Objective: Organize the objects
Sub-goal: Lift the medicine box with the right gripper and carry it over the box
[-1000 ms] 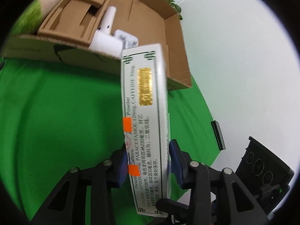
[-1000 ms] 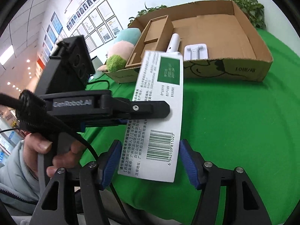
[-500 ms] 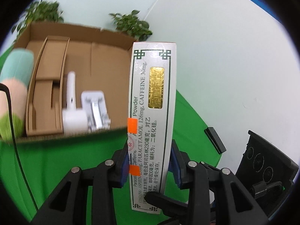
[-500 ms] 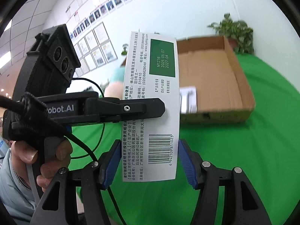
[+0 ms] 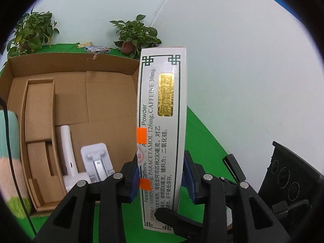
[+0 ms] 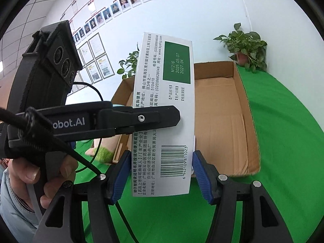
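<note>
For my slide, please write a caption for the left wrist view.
Both claws grip a white medicine box upright beside an open cardboard box on a green cloth.

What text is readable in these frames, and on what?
Medicine box, left wrist view: "Powder", "PARACETAMOL 126mg, CAFFEINE 30mg.", "CONTAINS: ASPIRIN"; gold sticker unreadable.
Same box, right wrist view, green panel: "M1216", "2025.05.07", "2027.04".
Its side: "(020)86628048", "510410".
Barcode: "6 942109 811023".
Left gripper body: "obot.AI", start cut off.
Wall papers: too small.

Both wrist views face the cardboard box (image 5: 109, 93) closely, crosswise.
</note>
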